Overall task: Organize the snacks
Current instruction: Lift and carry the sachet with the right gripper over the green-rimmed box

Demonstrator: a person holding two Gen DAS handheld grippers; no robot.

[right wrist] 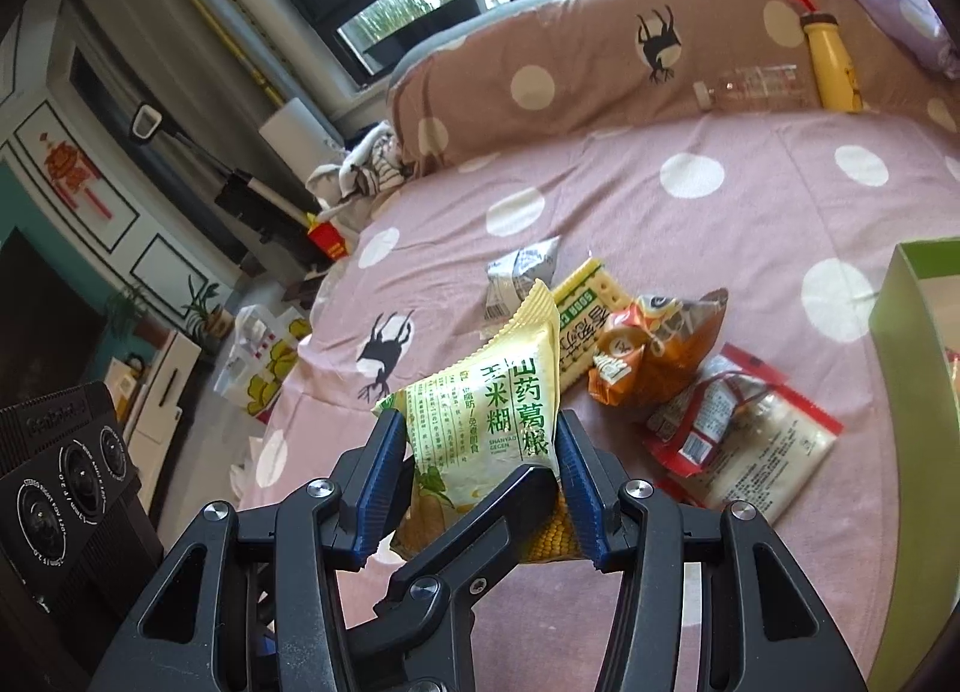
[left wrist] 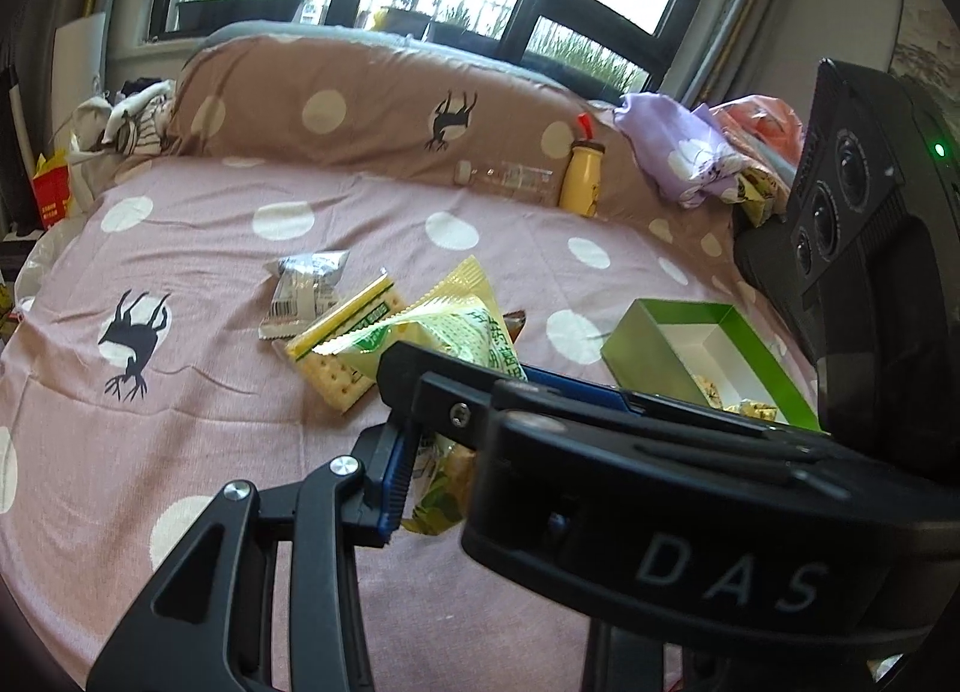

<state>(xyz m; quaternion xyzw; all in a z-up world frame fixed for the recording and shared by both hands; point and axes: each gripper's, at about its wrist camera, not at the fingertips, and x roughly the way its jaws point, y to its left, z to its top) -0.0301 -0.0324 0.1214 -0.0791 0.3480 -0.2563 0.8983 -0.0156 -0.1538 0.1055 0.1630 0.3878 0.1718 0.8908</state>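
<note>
1. The yellow-green snack packet (right wrist: 492, 428) is clamped between the blue pads of the right gripper (right wrist: 480, 482), one pad on each side edge, and is held above the bedspread.
2. The same packet (left wrist: 444, 344) is also pinched by the left gripper (left wrist: 420, 428); in the right wrist view one of its black fingers (right wrist: 480, 536) is seen crossing the packet's lower front.
3. The bulky camera body of the right gripper is seen at the right edge of the left wrist view.
4. Just behind the packet, a cracker pack (right wrist: 591, 302) and a silver sachet (right wrist: 519, 272) are lying on the pink dotted bedspread (right wrist: 690, 224).
5. To the right, an orange bag (right wrist: 660, 350) and a red-edged pouch (right wrist: 744, 446) are lying close together.
6. A green box (left wrist: 708, 356), open-topped, is placed further right; small snacks are seen inside.
7. A yellow bottle (left wrist: 581, 179) and a clear bottle (left wrist: 510, 179) are propped against the brown pillow (left wrist: 360, 104).
</note>
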